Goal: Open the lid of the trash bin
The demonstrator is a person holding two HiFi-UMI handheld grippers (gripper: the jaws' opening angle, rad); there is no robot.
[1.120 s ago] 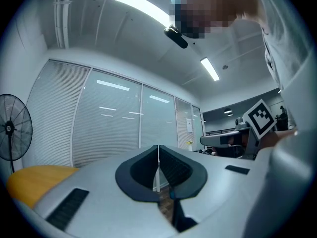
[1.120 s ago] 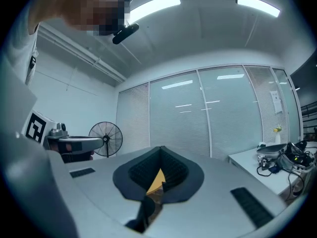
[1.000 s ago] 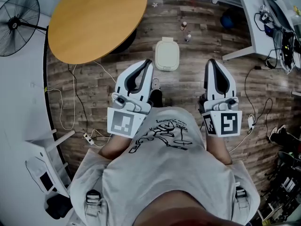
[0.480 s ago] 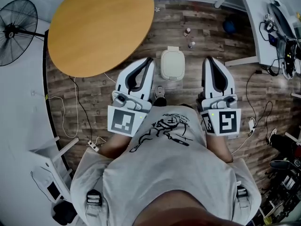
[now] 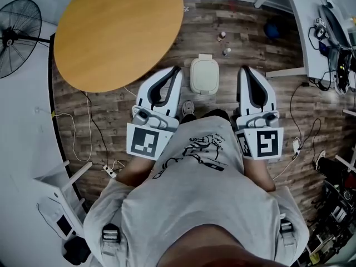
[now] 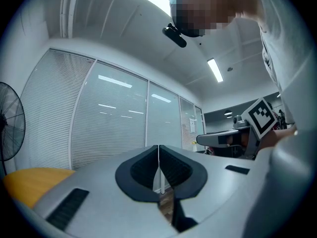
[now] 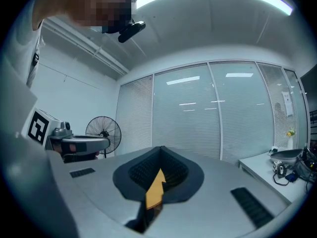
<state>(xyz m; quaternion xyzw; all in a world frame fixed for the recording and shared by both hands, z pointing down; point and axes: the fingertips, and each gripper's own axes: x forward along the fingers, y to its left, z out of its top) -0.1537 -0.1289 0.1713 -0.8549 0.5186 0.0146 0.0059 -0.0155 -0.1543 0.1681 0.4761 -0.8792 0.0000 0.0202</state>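
Note:
A small cream trash bin (image 5: 204,75) stands on the wood floor in front of me in the head view, its lid down. My left gripper (image 5: 177,70) is held at chest height, its tip pointing forward just left of the bin and well above it. My right gripper (image 5: 243,70) is held the same way to the bin's right. In the left gripper view the jaws of the left gripper (image 6: 158,151) meet at the tips with nothing between them. In the right gripper view the right gripper (image 7: 161,152) is shut too, with only a sliver of orange tabletop showing through the slit below.
A round wooden table (image 5: 119,29) fills the upper left, with a standing fan (image 5: 16,29) beyond it. Two small bottles (image 5: 225,43) stand behind the bin. A white desk (image 5: 311,32) with cables is at the right. Cords and a power strip (image 5: 108,171) lie on the floor at left.
The bin has come closer and now lies between the two gripper tips in the head view. Both grippers stay shut and level.

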